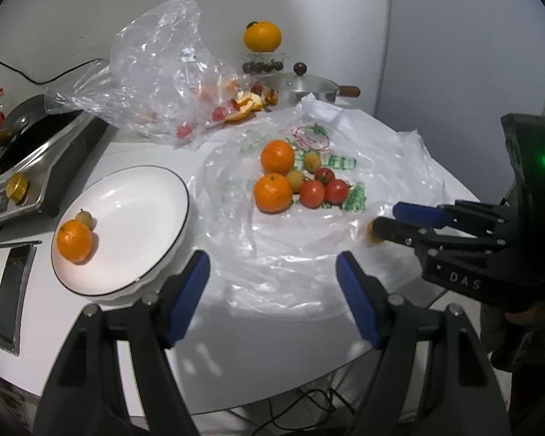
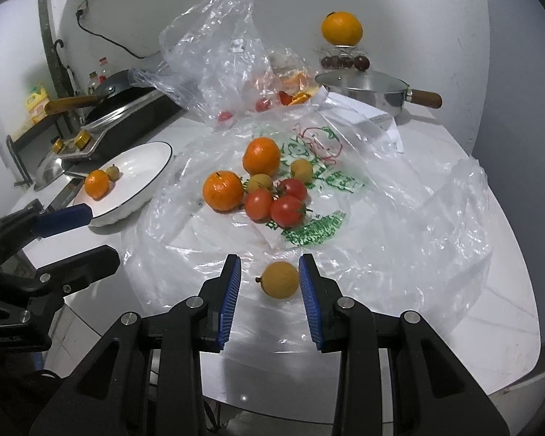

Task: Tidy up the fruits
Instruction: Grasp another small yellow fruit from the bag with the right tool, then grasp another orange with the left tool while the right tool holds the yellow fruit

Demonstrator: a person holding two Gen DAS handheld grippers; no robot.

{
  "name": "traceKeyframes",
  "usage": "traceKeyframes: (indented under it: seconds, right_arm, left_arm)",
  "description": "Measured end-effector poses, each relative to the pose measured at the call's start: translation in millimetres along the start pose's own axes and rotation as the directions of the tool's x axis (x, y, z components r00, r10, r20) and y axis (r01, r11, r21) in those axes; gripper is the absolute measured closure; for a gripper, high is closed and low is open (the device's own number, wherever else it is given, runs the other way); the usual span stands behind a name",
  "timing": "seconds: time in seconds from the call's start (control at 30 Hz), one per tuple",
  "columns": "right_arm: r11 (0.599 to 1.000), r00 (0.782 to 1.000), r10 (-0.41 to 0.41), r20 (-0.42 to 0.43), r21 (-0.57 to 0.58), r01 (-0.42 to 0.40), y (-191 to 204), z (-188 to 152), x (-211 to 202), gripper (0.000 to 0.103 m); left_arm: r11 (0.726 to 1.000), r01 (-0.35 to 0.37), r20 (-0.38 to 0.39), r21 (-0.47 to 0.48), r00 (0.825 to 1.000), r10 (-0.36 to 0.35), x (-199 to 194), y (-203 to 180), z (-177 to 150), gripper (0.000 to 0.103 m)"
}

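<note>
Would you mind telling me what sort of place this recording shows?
Probably a home kitchen: a frying pan on a countertop cooker, a lidded saucepan, and cooking oil bottles by the wall.

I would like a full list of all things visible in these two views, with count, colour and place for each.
printed bag: one, clear, green and red print; centre.
plate: one, white, dark rim; left of the printed bag.
crumpled bag: one, clear; behind, holding peel.
oranges: four, orange; two on the printed bag, one on the plate, one on a glass stand at the back.
tomatoes: three, red; on the printed bag.
small round fruits: four, yellow-brown; two on the printed bag, one on the plate, one between the right fingers, grip unclear.
pot: one, silver, wooden handle; back right.
pan: one, black; on the cooker, left.
left gripper: open, empty.
right gripper: around a small fruit.
</note>
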State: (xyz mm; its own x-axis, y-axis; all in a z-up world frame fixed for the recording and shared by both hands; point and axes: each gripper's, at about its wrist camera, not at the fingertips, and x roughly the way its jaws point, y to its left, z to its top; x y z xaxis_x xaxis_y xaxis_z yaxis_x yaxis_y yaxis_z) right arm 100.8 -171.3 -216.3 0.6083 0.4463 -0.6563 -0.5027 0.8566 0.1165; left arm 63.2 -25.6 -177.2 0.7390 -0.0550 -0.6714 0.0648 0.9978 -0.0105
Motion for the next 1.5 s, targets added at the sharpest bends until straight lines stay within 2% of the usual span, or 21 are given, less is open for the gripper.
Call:
traceKeyframes:
  seconds: [0.4, 0.47, 0.53, 0.9, 1.5]
  right_arm:
    - [1.000, 0.999, 0.004, -0.036, -0.012, -0.005, -7, -6, 17, 0.068]
    - [1.000, 0.999, 0.005, -0.040, -0.021, -0.006, -6, -7, 19, 0.073]
    - [1.000, 0.999, 0.007, -0.041, -0.029, -0.008, -5, -7, 20, 0.073]
    - [0.999, 0.999, 0.024, 0.021, -0.047, -0.023, -9, 9, 7, 0.073]
    - [0.999, 0.999, 0.030, 0.045, -0.017, -0.029, -31, 29, 20, 0.073]
  left_arm:
    - [1.000, -0.014, -0.027, -0.001, 1.000, 0.014, 13, -2, 3, 0.030]
    - [1.000, -0.015, -0.029, -0.002, 0.999, 0.015, 15, -2, 3, 0.030]
    - [1.000, -0.016, -0.027, -0.002, 1.000, 0.016, 16, -3, 4, 0.030]
    - [0.998, -0.015, -0.007, 0.062, 1.000, 0.015, 23, -15, 17, 0.030]
    - [0.989, -0.054, 0.028, 0.140, 0.998, 0.051, 54, -16, 38, 0.031]
